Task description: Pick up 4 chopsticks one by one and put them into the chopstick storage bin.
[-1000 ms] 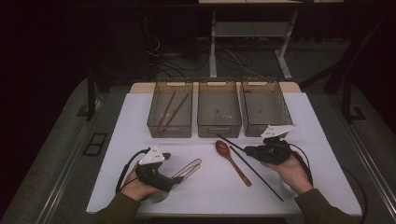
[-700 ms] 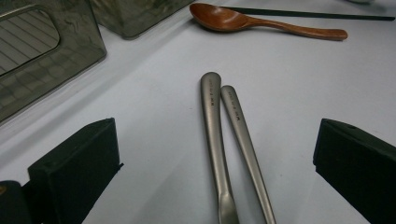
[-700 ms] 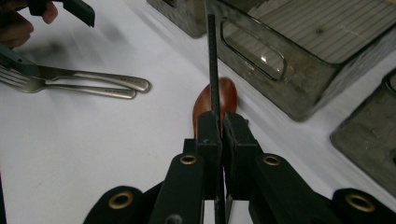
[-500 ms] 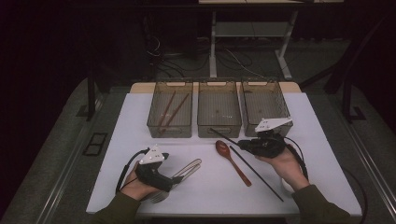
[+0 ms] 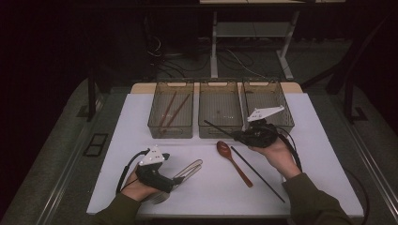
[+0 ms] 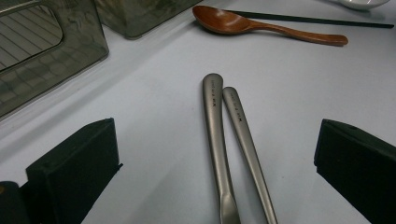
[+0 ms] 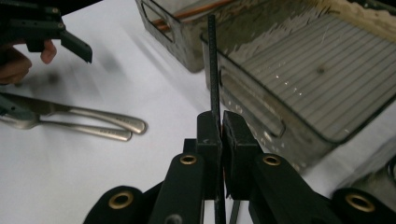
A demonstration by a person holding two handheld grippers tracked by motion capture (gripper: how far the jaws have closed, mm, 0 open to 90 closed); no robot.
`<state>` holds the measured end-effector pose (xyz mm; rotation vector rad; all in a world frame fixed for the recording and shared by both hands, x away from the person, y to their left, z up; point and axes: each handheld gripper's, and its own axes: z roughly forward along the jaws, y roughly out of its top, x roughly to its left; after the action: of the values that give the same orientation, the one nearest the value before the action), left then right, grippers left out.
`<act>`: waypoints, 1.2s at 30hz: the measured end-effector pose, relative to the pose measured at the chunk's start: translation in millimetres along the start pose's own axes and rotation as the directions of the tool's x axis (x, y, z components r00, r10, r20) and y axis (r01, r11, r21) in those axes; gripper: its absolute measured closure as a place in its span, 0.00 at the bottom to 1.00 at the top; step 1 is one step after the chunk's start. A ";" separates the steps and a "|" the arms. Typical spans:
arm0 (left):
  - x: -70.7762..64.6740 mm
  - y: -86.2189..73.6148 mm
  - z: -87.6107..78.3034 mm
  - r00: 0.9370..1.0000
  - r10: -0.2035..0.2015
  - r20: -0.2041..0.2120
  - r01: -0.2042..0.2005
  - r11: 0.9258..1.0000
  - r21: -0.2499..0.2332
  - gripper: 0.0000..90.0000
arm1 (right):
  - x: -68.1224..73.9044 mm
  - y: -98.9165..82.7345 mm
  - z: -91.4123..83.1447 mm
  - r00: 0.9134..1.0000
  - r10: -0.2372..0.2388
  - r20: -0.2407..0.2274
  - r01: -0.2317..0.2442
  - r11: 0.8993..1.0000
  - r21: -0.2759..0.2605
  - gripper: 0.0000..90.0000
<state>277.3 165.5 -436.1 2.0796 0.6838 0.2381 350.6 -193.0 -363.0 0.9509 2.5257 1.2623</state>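
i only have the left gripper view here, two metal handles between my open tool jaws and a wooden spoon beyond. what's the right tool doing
Observer: The right tool is shut on a black chopstick, lifted off the table.
Operator: where's it pointing
Observer: In the high view its tip reaches toward the middle bin of three.
Operator: anything in the bins yet
Observer: The left bin holds two brown chopsticks; I see nothing but a small speck in the middle one.
Operator: the black stick behind the spoon, is that the held one
Observer: No, that second black chopstick lies on the white table right of the wooden spoon.
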 end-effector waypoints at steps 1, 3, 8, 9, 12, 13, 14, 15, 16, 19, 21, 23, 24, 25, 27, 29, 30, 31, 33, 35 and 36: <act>0.1 -0.2 0.1 1.000 -0.003 0.005 0.003 1.000 0.000 0.00 | 0.1 3.0 1.1 1.000 -0.002 0.001 0.002 1.000 -0.001 0.95; -0.2 -0.5 0.5 1.000 -0.004 0.004 0.004 1.000 0.002 0.00 | 0.3 8.5 3.0 1.000 -0.005 0.004 0.005 1.000 -0.002 0.95; -0.7 -0.3 1.0 1.000 -0.005 0.008 0.005 1.000 0.001 0.00 | -0.3 22.3 9.5 1.000 -0.008 0.009 0.008 1.000 -0.004 0.95; -0.8 -0.4 1.2 1.000 -0.006 0.008 0.006 1.000 0.000 0.00 | -0.4 25.2 10.9 1.000 -0.007 0.011 0.007 1.000 -0.006 0.95; -1.1 -0.4 1.5 1.000 -0.001 0.012 0.001 1.000 0.000 0.00 | -0.9 33.5 15.5 1.000 -0.003 0.011 0.003 1.000 -0.010 0.95; -1.3 -0.4 1.5 1.000 -0.002 0.012 0.002 1.000 0.002 0.00 | -1.1 35.4 17.0 1.000 -0.005 0.011 0.005 1.000 -0.012 0.95; -1.4 -0.5 1.6 1.000 -0.002 0.013 0.002 1.000 0.002 0.00 | -0.8 38.7 19.2 1.000 -0.004 0.011 0.005 1.000 -0.011 0.95; -1.5 -0.5 1.5 1.000 -0.003 0.015 0.003 1.000 0.002 0.00 | -0.8 40.7 20.7 1.000 -0.005 0.011 0.005 1.000 -0.011 0.95; -1.5 -0.4 1.3 1.000 -0.002 0.015 0.002 1.000 0.003 0.00 | -0.5 44.0 23.2 1.000 -0.009 0.014 0.009 1.000 -0.010 0.95; -1.3 -0.5 1.5 1.000 -0.007 0.015 0.007 1.000 0.001 0.00 | -0.5 52.2 28.9 1.000 -0.016 0.017 0.016 1.000 -0.012 0.95; -1.2 -0.6 1.5 1.000 -0.009 0.015 0.009 1.000 0.002 0.00 | -0.1 57.4 33.0 1.000 -0.018 0.018 0.018 1.000 -0.012 0.95; -1.2 -0.5 1.5 1.000 -0.009 0.018 0.009 1.000 0.003 0.00 | 0.9 62.6 37.1 1.000 -0.014 0.019 0.014 1.000 -0.011 0.95; -1.2 -0.6 1.6 1.000 -0.010 0.018 0.010 1.000 0.001 0.00 | 1.6 65.2 39.6 1.000 -0.014 0.016 0.014 1.000 -0.009 0.95; -1.2 -0.6 1.7 1.000 -0.010 0.018 0.010 1.000 0.000 0.00 | 2.0 68.1 41.9 1.000 -0.016 0.019 0.016 1.000 -0.009 0.95; -1.0 -0.6 1.4 1.000 -0.011 0.017 0.011 1.000 0.002 0.00 | 2.3 73.5 47.3 1.000 -0.021 0.020 0.021 1.000 -0.010 0.95; -1.7 -0.6 1.5 1.000 -0.020 0.016 0.020 1.000 -0.006 0.00 | 3.1 78.8 53.3 1.000 -0.014 0.022 0.015 1.000 -0.005 0.95; -1.2 -0.5 1.0 1.000 -0.012 0.017 0.012 1.000 0.000 0.00 | 3.2 80.5 55.8 1.000 -0.015 0.024 0.016 1.000 -0.003 0.95; -1.1 -0.5 0.9 1.000 -0.011 0.018 0.011 1.000 0.001 0.00 | 3.2 83.7 59.9 1.000 -0.014 0.024 0.014 1.000 0.000 0.95; -1.0 -0.6 0.9 1.000 -0.012 0.017 0.012 1.000 0.001 0.00 | 3.1 88.2 66.4 1.000 -0.010 0.027 0.010 1.000 0.003 0.95; -1.1 -0.7 1.3 1.000 -0.013 0.017 0.013 1.000 0.000 0.00 | 2.6 92.3 73.4 1.000 -0.007 0.030 0.007 1.000 0.003 0.95; -1.2 -0.6 1.4 1.000 -0.013 0.017 0.013 1.000 0.000 0.00 | 2.6 94.4 77.1 1.000 -0.002 0.029 0.002 1.000 0.005 0.95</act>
<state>276.6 164.1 -437.3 2.0739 0.6870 0.2131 424.1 -98.7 -339.0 0.9601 2.5088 1.2331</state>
